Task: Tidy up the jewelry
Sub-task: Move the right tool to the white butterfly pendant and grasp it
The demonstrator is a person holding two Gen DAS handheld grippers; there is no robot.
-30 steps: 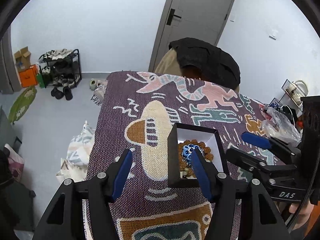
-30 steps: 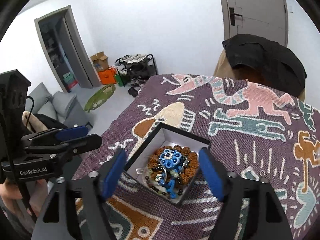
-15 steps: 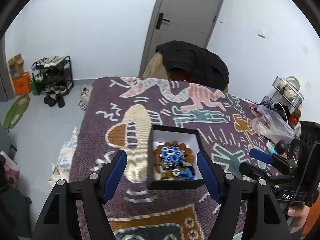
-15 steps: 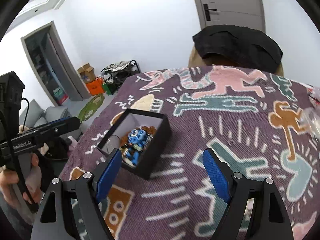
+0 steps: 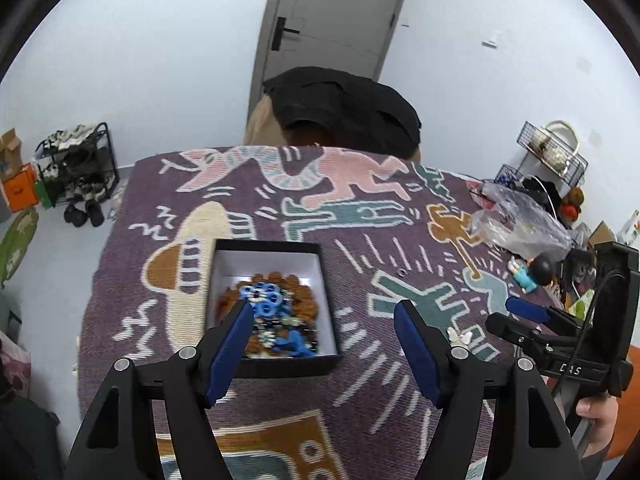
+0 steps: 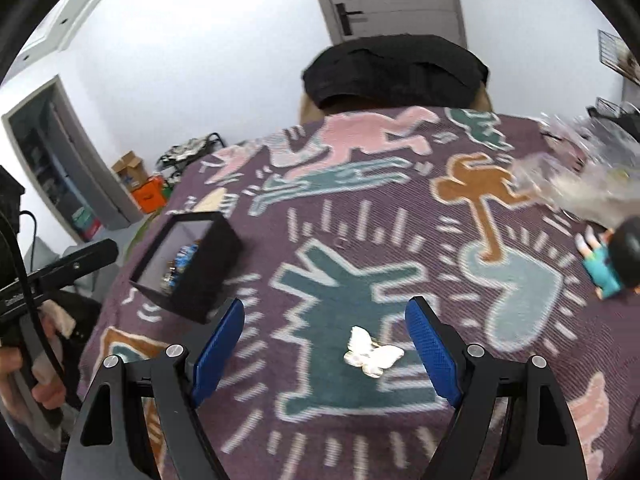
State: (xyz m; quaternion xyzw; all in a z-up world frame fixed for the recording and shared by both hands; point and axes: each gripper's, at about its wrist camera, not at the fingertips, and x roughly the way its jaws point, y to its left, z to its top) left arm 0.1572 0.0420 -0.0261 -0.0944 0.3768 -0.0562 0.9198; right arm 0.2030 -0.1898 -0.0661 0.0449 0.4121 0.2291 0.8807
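Observation:
A black box [image 5: 272,360] with a white lining sits on the patterned purple cloth [image 5: 360,216]; it holds blue and brown bead jewelry [image 5: 268,312]. My left gripper [image 5: 324,344] is open and empty, just in front of the box. The box also shows in the right wrist view [image 6: 208,264] at the left. A white butterfly-shaped piece [image 6: 370,352] lies on the cloth between the fingers of my right gripper [image 6: 326,344], which is open and empty above it. The butterfly piece is also visible in the left wrist view [image 5: 460,335], next to the right gripper [image 5: 532,312].
A crumpled clear plastic bag [image 5: 516,220] and a small doll figure [image 5: 534,270] lie at the cloth's right side. A chair with a black jacket [image 5: 344,108] stands at the far edge. A wire basket [image 5: 552,152] is at the far right.
My right gripper has swung right, away from the box, and now hovers over the butterfly piece. My left gripper has shifted right, so the box now sits toward its left finger.

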